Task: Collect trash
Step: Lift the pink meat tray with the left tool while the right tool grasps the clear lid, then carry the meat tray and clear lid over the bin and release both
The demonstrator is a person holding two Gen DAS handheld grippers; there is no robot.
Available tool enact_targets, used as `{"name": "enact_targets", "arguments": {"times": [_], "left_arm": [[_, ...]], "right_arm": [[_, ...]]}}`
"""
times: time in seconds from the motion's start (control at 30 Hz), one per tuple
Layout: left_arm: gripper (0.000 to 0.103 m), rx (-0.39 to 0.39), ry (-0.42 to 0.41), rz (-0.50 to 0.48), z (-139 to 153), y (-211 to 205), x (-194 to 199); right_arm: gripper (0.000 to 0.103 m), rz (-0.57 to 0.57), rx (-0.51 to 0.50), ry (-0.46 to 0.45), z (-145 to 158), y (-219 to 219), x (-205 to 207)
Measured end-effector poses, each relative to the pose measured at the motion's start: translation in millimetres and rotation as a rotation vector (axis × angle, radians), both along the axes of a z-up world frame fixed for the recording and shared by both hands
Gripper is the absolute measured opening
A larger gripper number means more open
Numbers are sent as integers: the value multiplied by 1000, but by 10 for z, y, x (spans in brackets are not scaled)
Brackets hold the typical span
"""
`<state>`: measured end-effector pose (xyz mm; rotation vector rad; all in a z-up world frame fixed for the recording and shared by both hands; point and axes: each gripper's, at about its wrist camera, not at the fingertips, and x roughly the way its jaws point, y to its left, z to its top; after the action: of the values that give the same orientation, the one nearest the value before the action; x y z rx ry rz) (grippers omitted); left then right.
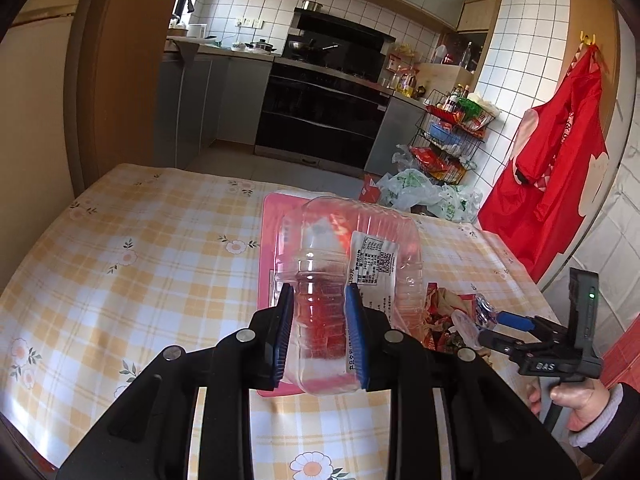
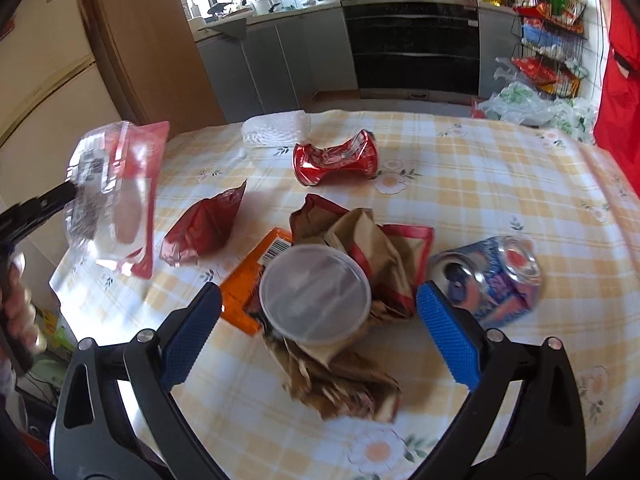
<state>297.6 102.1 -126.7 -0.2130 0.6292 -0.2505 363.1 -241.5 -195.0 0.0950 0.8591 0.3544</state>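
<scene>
My left gripper [image 1: 319, 295] is shut on a clear plastic food tray [image 1: 348, 248] with a white label and red-pink backing, and holds it above the checked tablecloth [image 1: 132, 248]. In the right wrist view the tray [image 2: 112, 200] hangs at the far left, above the table's edge. My right gripper [image 2: 319, 293] stands open over a trash pile: a clear round lid [image 2: 314, 294], crumpled brown paper [image 2: 360, 248], an orange packet [image 2: 248, 280] and a crushed blue can [image 2: 492, 272]. Farther off lie a crushed red can [image 2: 336, 158] and a red foil pouch [image 2: 204, 228].
A white wad of paper towel [image 2: 276, 130] lies at the table's far edge. Beyond the table are grey kitchen cabinets, a black oven [image 2: 412, 40], a wire rack of packets [image 2: 548, 40] and plastic bags on the floor. A red garment [image 1: 560, 160] hangs on the right.
</scene>
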Motion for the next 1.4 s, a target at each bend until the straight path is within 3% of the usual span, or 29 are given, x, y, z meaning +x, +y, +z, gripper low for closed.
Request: {"name": "enact_targets", "arguments": {"times": [0.1, 0.27, 0.5, 0.7, 1.1, 1.4], "left_arm": [[26, -9, -10, 6, 45, 13, -84], [26, -15, -21, 3, 97, 45, -183], [26, -17, -46, -4, 224, 53, -384], [26, -2, -77, -16, 416, -23, -633], [26, 31, -117, -81, 694, -460, -1488], [26, 17, -101, -109, 560, -767, -2218]], "right_arm": [[93, -29, -9, 49, -102, 93, 147], [67, -65, 2, 128, -234, 110, 222], [67, -88, 72, 83, -71, -12, 29], [67, -82, 103, 5, 290, -86, -301], [67, -38, 77, -184, 1068, -291, -1497], [67, -35, 76, -246, 1208, -470, -2337]]}}
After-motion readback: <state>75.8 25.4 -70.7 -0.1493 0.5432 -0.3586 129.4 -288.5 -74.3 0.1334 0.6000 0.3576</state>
